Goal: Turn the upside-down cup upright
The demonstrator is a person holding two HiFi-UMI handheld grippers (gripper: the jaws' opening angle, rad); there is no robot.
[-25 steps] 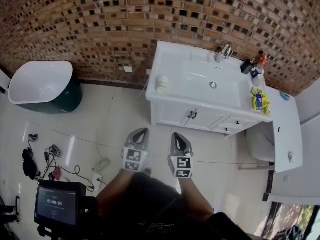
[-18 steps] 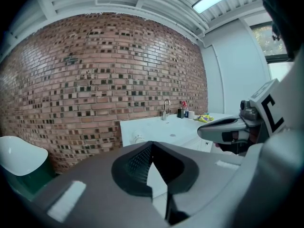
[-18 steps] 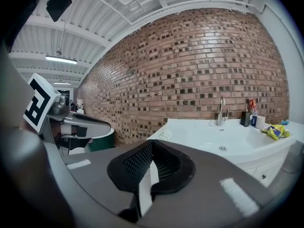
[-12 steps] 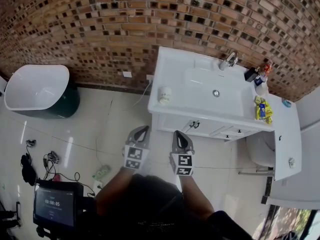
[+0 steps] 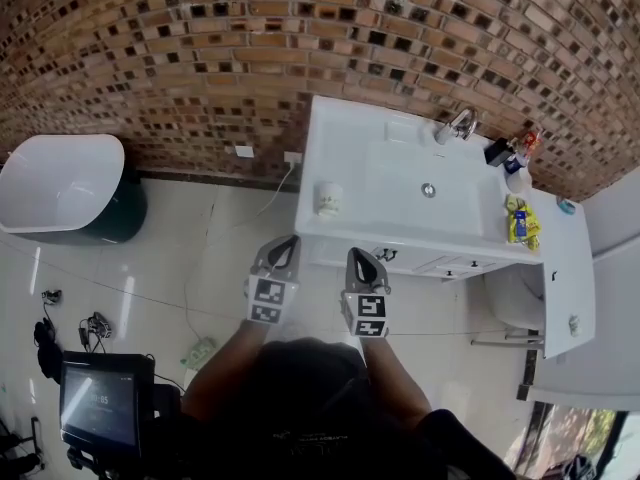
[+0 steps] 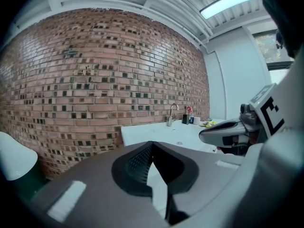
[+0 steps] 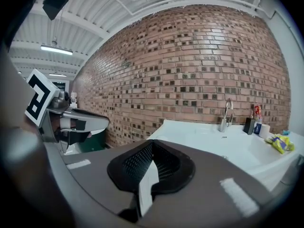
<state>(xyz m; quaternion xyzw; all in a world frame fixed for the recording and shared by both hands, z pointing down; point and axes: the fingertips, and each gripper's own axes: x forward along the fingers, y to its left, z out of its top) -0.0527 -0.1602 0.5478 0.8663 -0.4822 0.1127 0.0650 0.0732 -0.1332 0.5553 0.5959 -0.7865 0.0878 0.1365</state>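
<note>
A small white cup (image 5: 327,199) with a pale print stands on the left end of the white vanity top (image 5: 340,148), near its front edge. Whether its mouth faces up or down is too small to tell. Both grippers hang side by side over the floor tiles, just short of the vanity front. My left gripper (image 5: 285,249) is shut and holds nothing, with its tips below and left of the cup. My right gripper (image 5: 362,260) is likewise shut and holds nothing. In the gripper views, the left gripper (image 6: 151,144) and the right gripper (image 7: 152,142) each show meeting jaw tips, aimed at the vanity.
The vanity has a sink basin (image 5: 425,183), a faucet (image 5: 458,125), small bottles (image 5: 510,153) and a yellow packet (image 5: 518,220) at its right end. A brick wall (image 5: 200,48) runs behind. A white bathtub (image 5: 55,183), floor cables (image 5: 60,328) and a screen (image 5: 95,408) lie to the left.
The person and both grippers have moved toward the vanity, whose front edge now lies just beyond the jaw tips. Both grippers have stayed shut.
</note>
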